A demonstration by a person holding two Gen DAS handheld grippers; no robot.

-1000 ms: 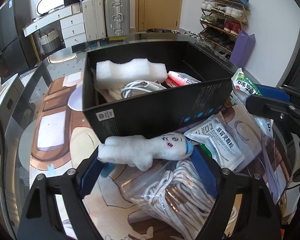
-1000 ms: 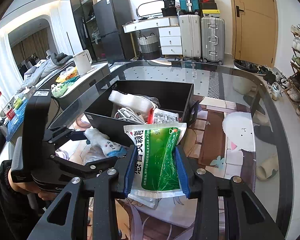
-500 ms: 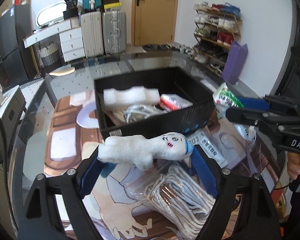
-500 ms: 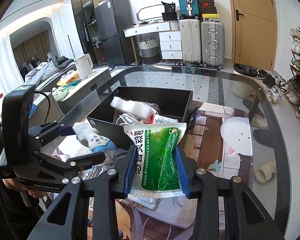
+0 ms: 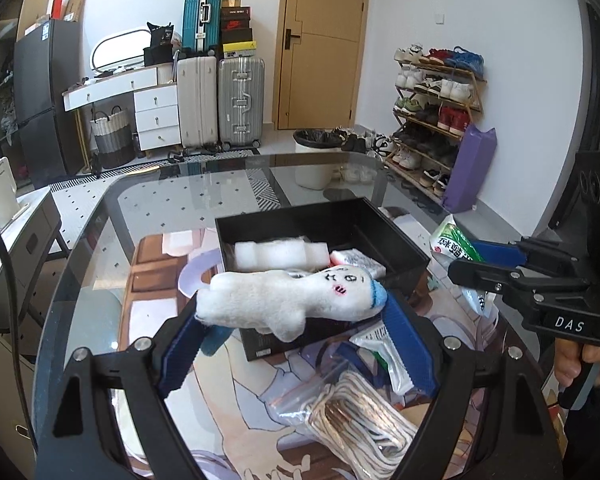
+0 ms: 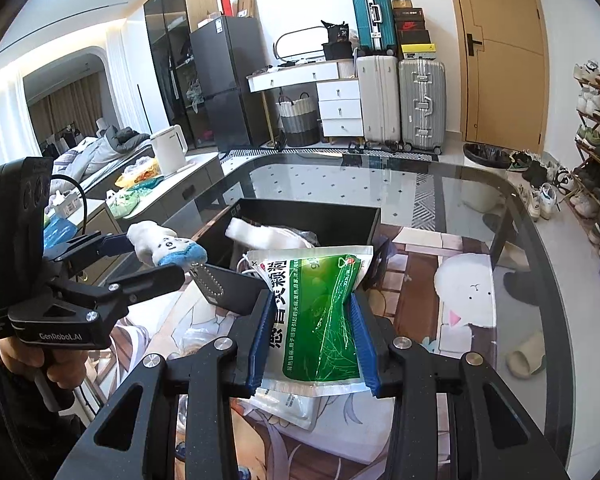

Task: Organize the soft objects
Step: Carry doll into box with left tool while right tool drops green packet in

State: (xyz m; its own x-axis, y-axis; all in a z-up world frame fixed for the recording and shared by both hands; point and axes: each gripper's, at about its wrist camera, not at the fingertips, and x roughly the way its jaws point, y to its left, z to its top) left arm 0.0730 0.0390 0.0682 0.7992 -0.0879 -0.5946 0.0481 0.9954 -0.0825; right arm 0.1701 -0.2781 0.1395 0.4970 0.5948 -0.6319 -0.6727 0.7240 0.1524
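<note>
I've brought the left gripper (image 5: pixel 296 320) up and tipped its nose higher: the white plush toy (image 5: pixel 288 296) pinched across its pads now sits in front of the black box (image 5: pixel 396 240) rather than below its near wall. In the left wrist view the box has shrunk and slid down, with more of the door and shoe rack showing. The bag of white cords (image 5: pixel 356 420) has dropped toward the bottom edge. From the right wrist view, the toy (image 6: pixel 166 244) now hangs clear above the box's near corner.

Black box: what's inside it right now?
Inside the black box: a white foam block, a red-and-white packet, white cable. The toy hides the rest.
</note>
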